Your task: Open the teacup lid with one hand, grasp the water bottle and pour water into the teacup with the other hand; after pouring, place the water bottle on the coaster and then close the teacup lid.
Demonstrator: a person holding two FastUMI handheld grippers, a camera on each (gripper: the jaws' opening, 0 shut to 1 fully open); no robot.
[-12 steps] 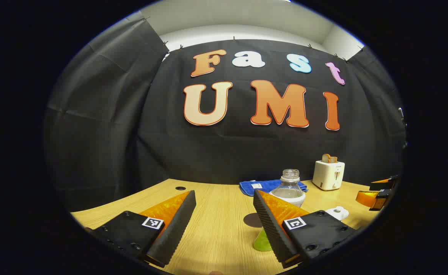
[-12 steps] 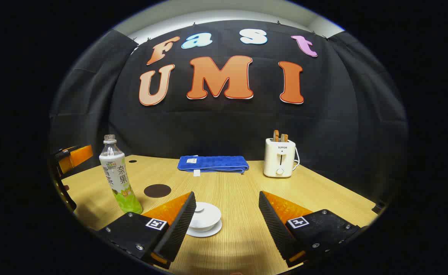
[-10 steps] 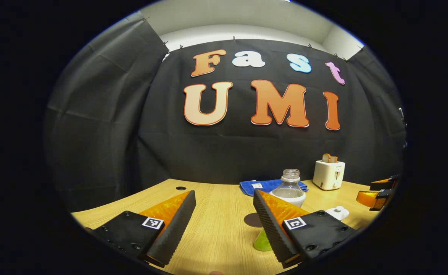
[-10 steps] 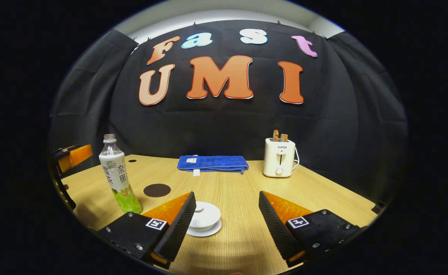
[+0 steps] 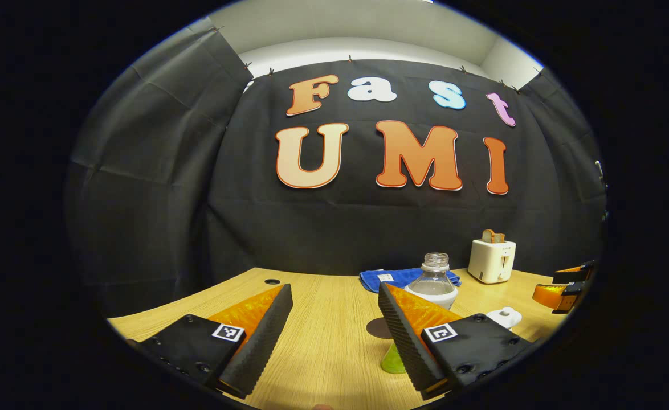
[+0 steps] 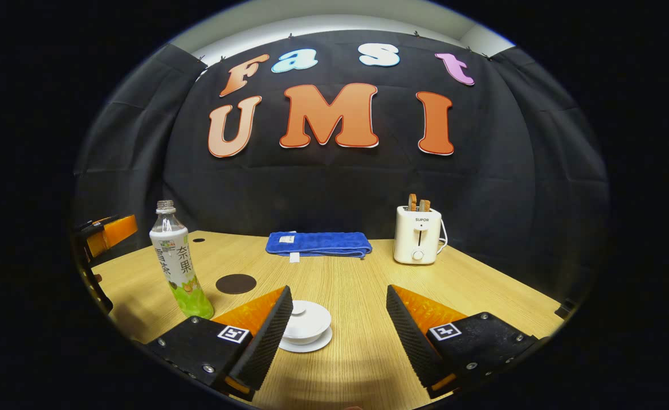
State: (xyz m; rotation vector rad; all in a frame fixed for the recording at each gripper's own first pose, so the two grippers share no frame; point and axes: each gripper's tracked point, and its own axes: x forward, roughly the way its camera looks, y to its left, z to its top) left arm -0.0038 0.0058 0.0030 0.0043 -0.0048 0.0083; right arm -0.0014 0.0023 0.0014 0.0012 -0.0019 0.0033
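Observation:
In the right gripper view a capless plastic water bottle [image 6: 178,262] with a white and green label stands upright at the left of the wooden table [image 6: 368,285]. A round dark coaster [image 6: 235,283] lies just right of it. A white lidded teacup [image 6: 307,324] on a saucer sits close in front, partly behind the left finger of my open right gripper [image 6: 337,324]. In the left gripper view my left gripper [image 5: 334,324] stands open; the bottle [image 5: 432,282] rises behind its right finger, with the coaster [image 5: 379,328] beside it and the teacup [image 5: 504,316] farther right.
A folded blue towel [image 6: 317,244] lies at the back of the table. A white toaster [image 6: 418,234] with toast in it stands to its right. The other gripper [image 5: 565,285] shows at the right edge of the left gripper view.
Nearly nothing: both views have shifted by a few pixels, and both grippers stay open and apart from the objects.

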